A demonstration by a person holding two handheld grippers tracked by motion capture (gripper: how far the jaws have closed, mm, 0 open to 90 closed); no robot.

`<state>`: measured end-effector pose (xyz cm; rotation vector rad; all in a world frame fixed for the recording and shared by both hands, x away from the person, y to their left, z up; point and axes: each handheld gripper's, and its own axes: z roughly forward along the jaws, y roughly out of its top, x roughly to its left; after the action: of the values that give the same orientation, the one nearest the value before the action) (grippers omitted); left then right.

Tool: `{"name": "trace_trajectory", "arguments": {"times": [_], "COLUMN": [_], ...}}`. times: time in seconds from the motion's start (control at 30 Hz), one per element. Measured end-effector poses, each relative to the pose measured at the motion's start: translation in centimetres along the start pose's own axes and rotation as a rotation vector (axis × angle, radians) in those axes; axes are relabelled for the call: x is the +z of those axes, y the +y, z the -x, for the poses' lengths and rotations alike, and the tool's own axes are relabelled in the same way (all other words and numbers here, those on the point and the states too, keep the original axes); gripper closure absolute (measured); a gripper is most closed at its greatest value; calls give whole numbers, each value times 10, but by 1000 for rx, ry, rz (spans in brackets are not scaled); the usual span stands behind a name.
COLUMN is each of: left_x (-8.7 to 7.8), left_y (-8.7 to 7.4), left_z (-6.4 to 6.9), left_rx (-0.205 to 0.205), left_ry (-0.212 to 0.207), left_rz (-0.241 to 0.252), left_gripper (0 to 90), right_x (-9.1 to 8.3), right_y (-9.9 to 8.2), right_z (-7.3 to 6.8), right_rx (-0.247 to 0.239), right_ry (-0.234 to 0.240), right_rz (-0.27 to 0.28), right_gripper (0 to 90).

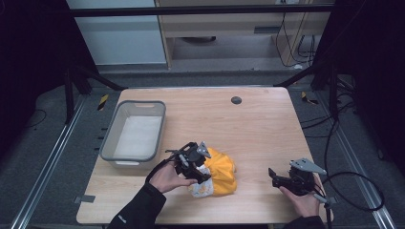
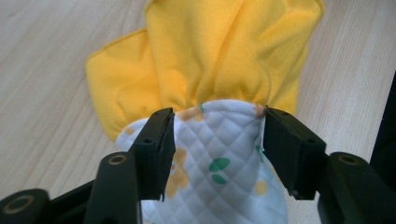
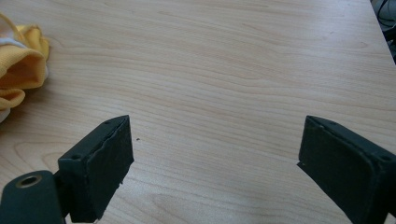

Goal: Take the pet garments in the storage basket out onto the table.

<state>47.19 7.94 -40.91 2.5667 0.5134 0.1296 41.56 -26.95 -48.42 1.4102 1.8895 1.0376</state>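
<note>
Yellow cloth with a white quilted, flower-printed part [image 2: 219, 154] lies bunched on the pale wooden table [image 1: 258, 124], directly under the left gripper [image 1: 203, 174]. In the left gripper view the quilted part sits between the two black jaws, which stand partly open; its edges reach each pad, but whether the pads press on it cannot be told. The yellow folds [image 2: 224, 51] spread out beyond the jaw tips. The right gripper [image 1: 273, 177] rests low over bare wood well off to the right of the cloth, its jaws wide with nothing between them; the bundle [image 3: 21, 70] shows at the far left of its own view. Beyond the left gripper, towards the table's far left, stands a grey rectangular plastic bin [image 1: 111, 138], near but apart from the cloth. Open tabletop stretches between the two grippers and to the far edge, where a small dark round disc [image 1: 236, 100] sits. Dark frame rails and grey floor surround the table.
</note>
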Motion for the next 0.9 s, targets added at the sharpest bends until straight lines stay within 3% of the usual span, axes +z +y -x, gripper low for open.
{"name": "trace_trajectory", "arguments": {"times": [0.17, 0.43, 0.9], "left_x": [-14, -30, -52], "left_y": [-5, -22, -70], "left_z": [-1, -2, -3], "left_rx": [-16, -50, -186], "left_ry": [16, 86, 169], "left_rz": [70, 144, 336], "left_gripper": [346, 280, 263], "right_x": [0, -1, -1], "right_y": [0, 0, 0], "right_z": [0, 0, -1], "right_rx": [2, 2, 5], "right_ry": [0, -1, 0], "right_rz": [3, 4, 3], "right_gripper": [99, 97, 95]}}
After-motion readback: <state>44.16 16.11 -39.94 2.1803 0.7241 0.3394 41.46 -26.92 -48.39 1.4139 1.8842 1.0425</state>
